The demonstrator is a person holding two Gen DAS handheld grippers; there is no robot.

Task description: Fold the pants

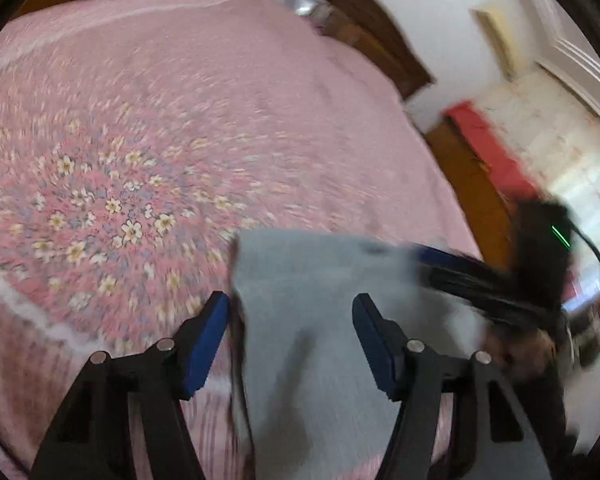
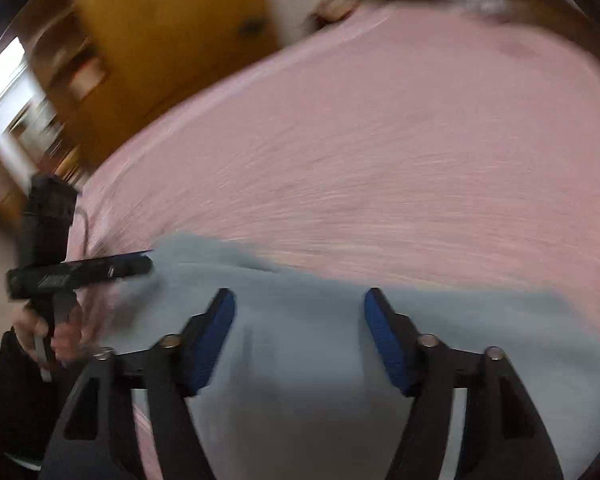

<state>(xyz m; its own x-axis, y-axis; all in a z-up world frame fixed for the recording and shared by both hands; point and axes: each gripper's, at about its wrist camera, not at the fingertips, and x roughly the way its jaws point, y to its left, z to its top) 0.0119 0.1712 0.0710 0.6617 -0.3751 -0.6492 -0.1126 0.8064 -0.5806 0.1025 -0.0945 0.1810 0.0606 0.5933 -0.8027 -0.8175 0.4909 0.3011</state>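
Blue pads line both claws, and each pair stands well apart with nothing pressed between them. From the left wrist view, the left claw (image 1: 290,320) hangs over the pants (image 1: 320,344), its 2 black fingers spread to either side of the grey cloth; the left pad (image 1: 204,344) sits at the cloth's left edge, over the bedspread, and the right pad (image 1: 374,344) over the cloth itself. Neither visibly presses on it. The right claw (image 2: 300,320) in its own view is likewise parted above the same grey fabric, gripping nothing. The pants lie flat on the bed, a pale grey panel at the near edge, running out of frame toward both cameras. Blur softens the cloth, so seams and folds cannot be made out. Seen from the left wrist, the right claw (image 1: 424,258) reaches in from the right with its tips over the far right corner of the pants; whether it touches the cloth cannot be told. Seen from the right wrist, the left claw (image 2: 140,266) comes in from the left at the cloth's far left corner, held by a hand (image 2: 48,332). Beyond the pants spreads the pink bedspread (image 1: 180,100), flowered in 1 patch. A brown wooden headboard (image 1: 364,24) curves behind it, and a wooden cabinet (image 2: 160,20) stands past the bed.
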